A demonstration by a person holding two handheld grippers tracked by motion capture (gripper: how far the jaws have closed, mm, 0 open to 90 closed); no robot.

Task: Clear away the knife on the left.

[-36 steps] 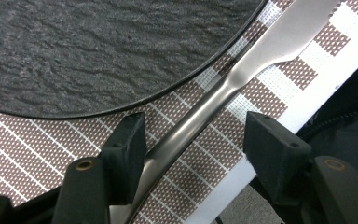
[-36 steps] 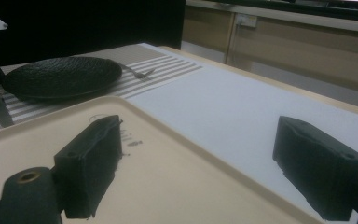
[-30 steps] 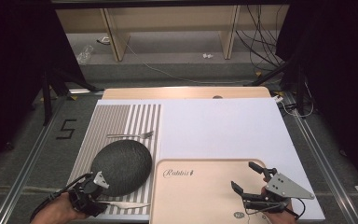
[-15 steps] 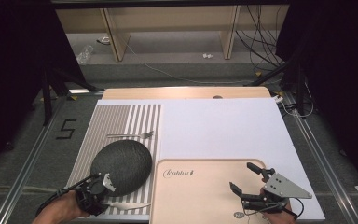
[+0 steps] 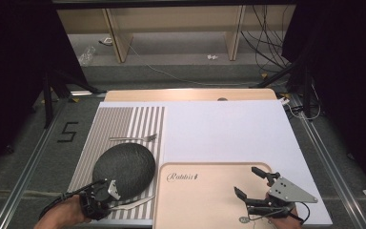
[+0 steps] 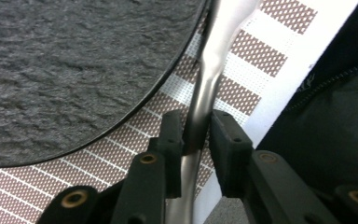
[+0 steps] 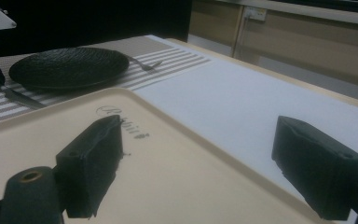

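Observation:
A silver knife (image 5: 132, 203) lies on the striped placemat (image 5: 119, 124), just in front of the black plate (image 5: 124, 164). My left gripper (image 5: 106, 190) is at the near left. Its jaws have just been closing, and they now pinch the knife's handle (image 6: 214, 56) beside the plate's rim (image 6: 74, 70). My left gripper (image 6: 196, 126) has both pads against the metal. Over the beige tray (image 5: 205, 191), my right gripper (image 5: 245, 180) stands open, nothing between its jaws. My right gripper (image 7: 200, 144) looks across the tray (image 7: 168, 177) toward the plate (image 7: 67, 65).
A fork (image 5: 133, 138) lies on the placemat behind the plate, and the right gripper view has the fork (image 7: 144, 63) too. A white mat (image 5: 228, 129) covers the table's middle and right. Cables and shelf legs stand on the floor beyond the far edge.
The left gripper's jaws have closed onto the knife handle, with the hand shifting only slightly. The right gripper has stayed put and open.

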